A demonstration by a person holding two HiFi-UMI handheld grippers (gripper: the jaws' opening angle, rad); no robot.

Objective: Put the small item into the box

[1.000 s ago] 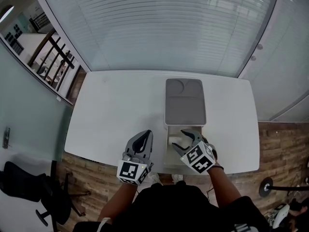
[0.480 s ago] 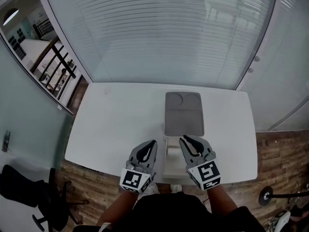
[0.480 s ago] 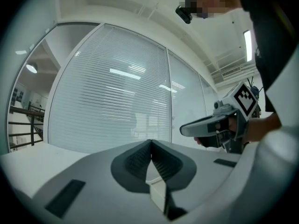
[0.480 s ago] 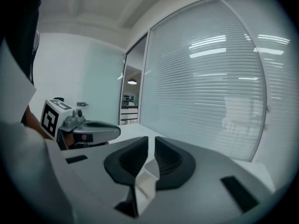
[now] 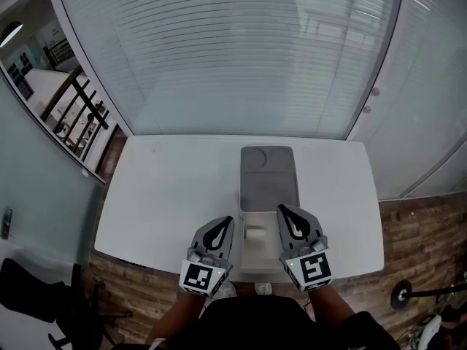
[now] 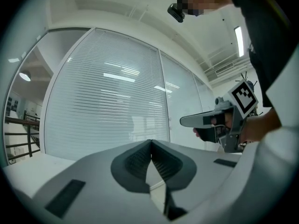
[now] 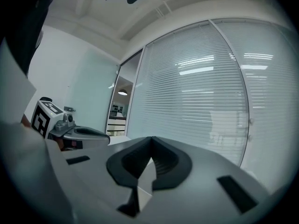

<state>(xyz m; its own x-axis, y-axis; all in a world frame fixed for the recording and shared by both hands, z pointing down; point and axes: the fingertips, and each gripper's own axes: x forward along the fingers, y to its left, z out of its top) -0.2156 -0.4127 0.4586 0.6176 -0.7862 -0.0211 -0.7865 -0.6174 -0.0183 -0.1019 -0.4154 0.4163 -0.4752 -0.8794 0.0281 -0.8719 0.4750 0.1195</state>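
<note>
near edge: left tongs (image 5: 228, 219) and right tongs (image 5: 281, 208) are held low and close to the person's body, one on each side of the box. in each gripper view the dark pads meet at the tip with nothing between them; both tongs are fully closed and empty.

between them: the white open box (image 5: 244, 262) sits at the near edge of the bench (image 5: 168, 188). a pale small item (image 5: 255, 232) appears to lie inside it, on the tray floor and apart from both tongs. its outline is faint from above, so its exact seating cannot be confirmed.

beyond: the grey lid (image 5: 268, 179) lies folded back flat on the bench, joined to the far side of the box. further off stands a glass wall with horizontal blinds (image 5: 241, 57).

assessment: placement looks complete or very nearly so. to finish well, keep both tongs closed and level, clear of the box walls, so the light tray is not nudged toward the bench edge. check from above that the item lies fully below the rim. risk: the box sits close to the near edge and could be knocked off by a careless sweep.
</note>
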